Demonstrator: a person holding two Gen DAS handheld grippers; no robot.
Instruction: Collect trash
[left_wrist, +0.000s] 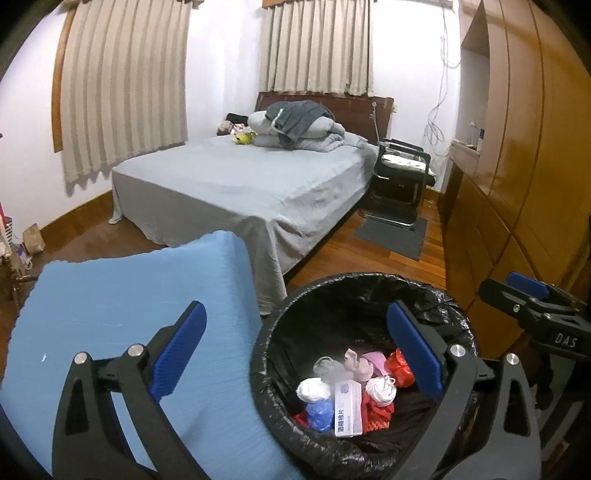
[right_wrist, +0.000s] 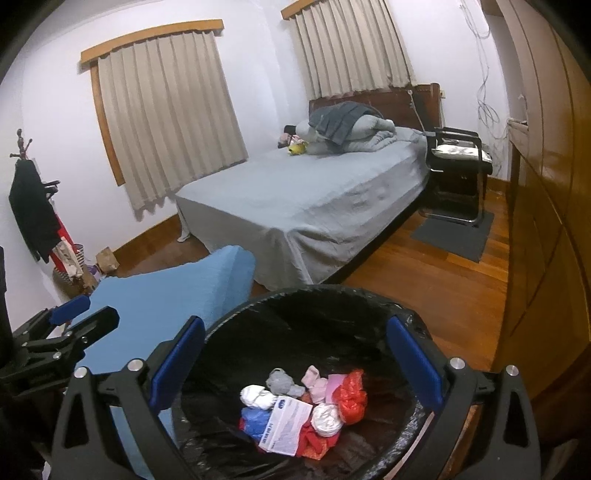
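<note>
Lying in the bottom of a black-lined trash bin (right_wrist: 229, 332), the trash (right_wrist: 303, 410) is a heap of knotted white, red and blue bags, grey and pink scraps and a white printed packet (left_wrist: 347, 408). Over the bin hang the left claw (left_wrist: 295, 354) and the right claw (right_wrist: 295, 365), both spread wide and gripping nothing. Just beside the bin stands a blue-covered worktop (left_wrist: 122, 295); a grey bed (left_wrist: 243, 188) lies beyond on the wooden floor (right_wrist: 424, 280).

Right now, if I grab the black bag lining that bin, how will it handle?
The bag looks thin and crinkled, so probably floppy and slippery. Its load of small wrappers only covers the bottom, so likely light. It may snag or tear at the rim.
</note>
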